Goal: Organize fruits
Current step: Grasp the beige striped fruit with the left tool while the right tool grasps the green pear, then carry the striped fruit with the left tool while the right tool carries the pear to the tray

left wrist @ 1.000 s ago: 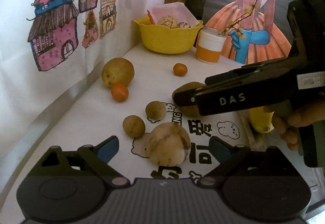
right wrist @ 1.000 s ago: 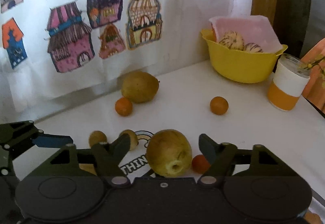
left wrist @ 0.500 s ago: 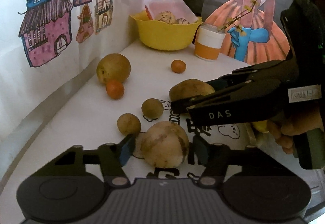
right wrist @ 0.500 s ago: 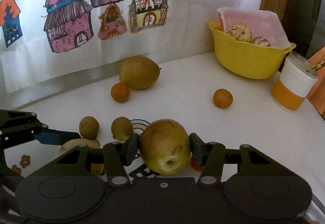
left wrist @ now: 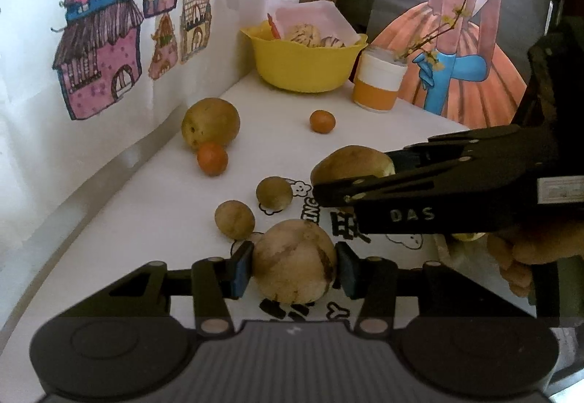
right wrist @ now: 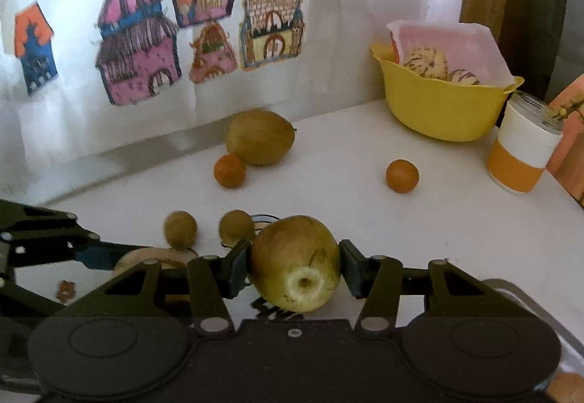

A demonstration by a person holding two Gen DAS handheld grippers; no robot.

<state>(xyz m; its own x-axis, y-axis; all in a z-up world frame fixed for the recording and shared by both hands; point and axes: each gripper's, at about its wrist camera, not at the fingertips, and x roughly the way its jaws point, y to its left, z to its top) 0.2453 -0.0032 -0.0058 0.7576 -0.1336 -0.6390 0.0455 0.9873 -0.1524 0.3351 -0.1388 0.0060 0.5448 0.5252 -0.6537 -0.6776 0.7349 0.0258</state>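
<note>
Two small orange fruits (right wrist: 229,170) (right wrist: 402,176), two small brown fruits (right wrist: 180,229) (right wrist: 236,226), one yellow bowl (right wrist: 438,111) and one orange-and-white cup (right wrist: 522,154) on the worktop (right wrist: 419,220).

Readable in white capitals: "DAS", on the black finger of the right hand-held gripper (left wrist: 330,193) crossing the left wrist view. Pale label (left wrist: 560,189) farther back on the same tool, print too small to read. On the tabletop (left wrist: 153,220), black cartoon print (left wrist: 321,217) showing "NG" and partly covered Chinese characters, not legible. Nothing readable in the right wrist view.
</note>
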